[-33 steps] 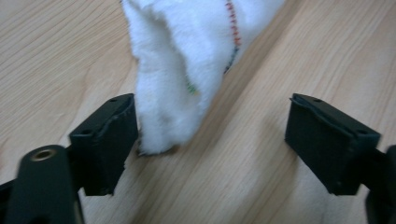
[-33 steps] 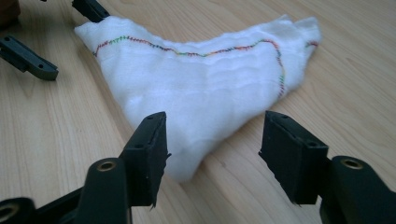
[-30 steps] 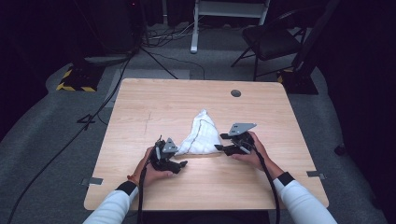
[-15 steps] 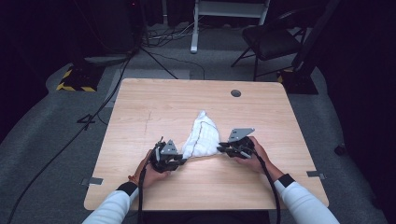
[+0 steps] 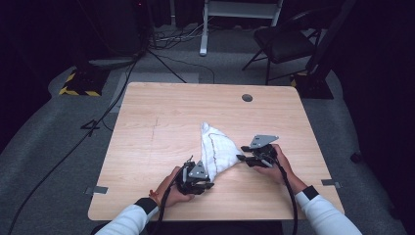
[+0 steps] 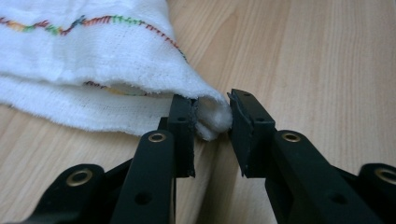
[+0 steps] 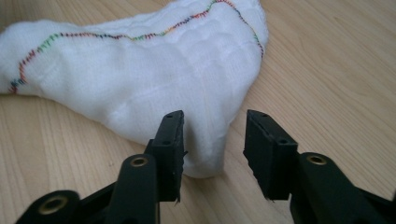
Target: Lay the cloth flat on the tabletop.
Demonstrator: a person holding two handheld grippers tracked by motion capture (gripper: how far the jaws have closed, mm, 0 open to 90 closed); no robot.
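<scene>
White cloth (image 5: 216, 149) lies folded into a rough triangle on the tabletop (image 5: 161, 127), between the two hand-held grippers. Coloured zigzag stitching runs along its hem.

Left hand-held gripper (image 6: 211, 122): jaws set narrow around the cloth's near corner. One jaw touches the bunched tip; a thin gap shows at the other, so not pinched yet.

Right hand-held gripper (image 7: 212, 140): jaws wider, straddling another corner that droops between them. No contact on either side as far as I can tell.

Handling, by judgement: thin, loosely woven fabric, light and fully limp. It will sag and unfold once lifted and carries no shape of its own. Not fragile, not slippery; the weave should grip well. Best hold is at the corners, pinching through all layers just inside the stitched hem.
</scene>
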